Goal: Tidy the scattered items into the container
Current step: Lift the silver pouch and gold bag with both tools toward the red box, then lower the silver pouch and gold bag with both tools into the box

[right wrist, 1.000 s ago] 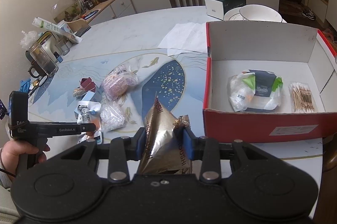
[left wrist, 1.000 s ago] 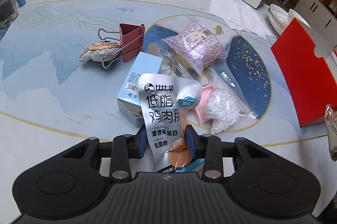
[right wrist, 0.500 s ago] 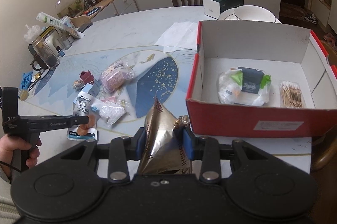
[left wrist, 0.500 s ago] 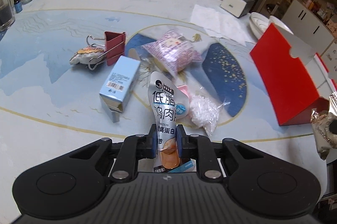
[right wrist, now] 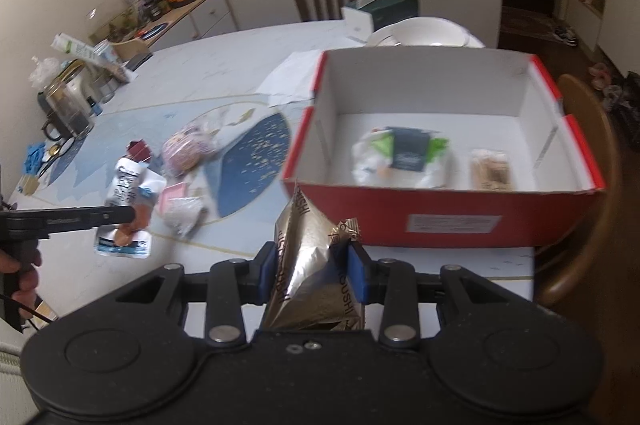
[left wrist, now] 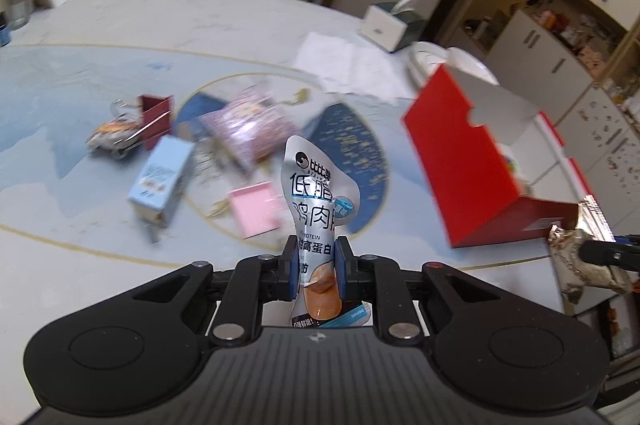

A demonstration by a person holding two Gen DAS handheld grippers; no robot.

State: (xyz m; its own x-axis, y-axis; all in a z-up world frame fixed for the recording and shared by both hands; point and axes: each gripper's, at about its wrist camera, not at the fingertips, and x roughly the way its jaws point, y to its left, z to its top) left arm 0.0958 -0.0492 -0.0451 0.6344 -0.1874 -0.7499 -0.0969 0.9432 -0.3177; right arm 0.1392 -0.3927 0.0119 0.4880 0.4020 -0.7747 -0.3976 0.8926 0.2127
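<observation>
My left gripper is shut on a silver chicken-breast pouch and holds it upright above the table. From the right wrist view, the same pouch hangs at the left gripper. My right gripper is shut on a crumpled gold packet just in front of the red box. The open box holds a white-and-green bag and a pack of cotton swabs. In the left wrist view the red box stands to the right, with the gold packet at the frame's edge.
On the table lie a light blue carton, a pink packet, a purple snack bag, a red binder clip and a bag of white beads. A tissue box, bowls and paper sit behind.
The left jaws closed on the silver pouch and lifted it off the table, uncovering the pink packet. The right gripper carried the gold packet nearer the red box.
</observation>
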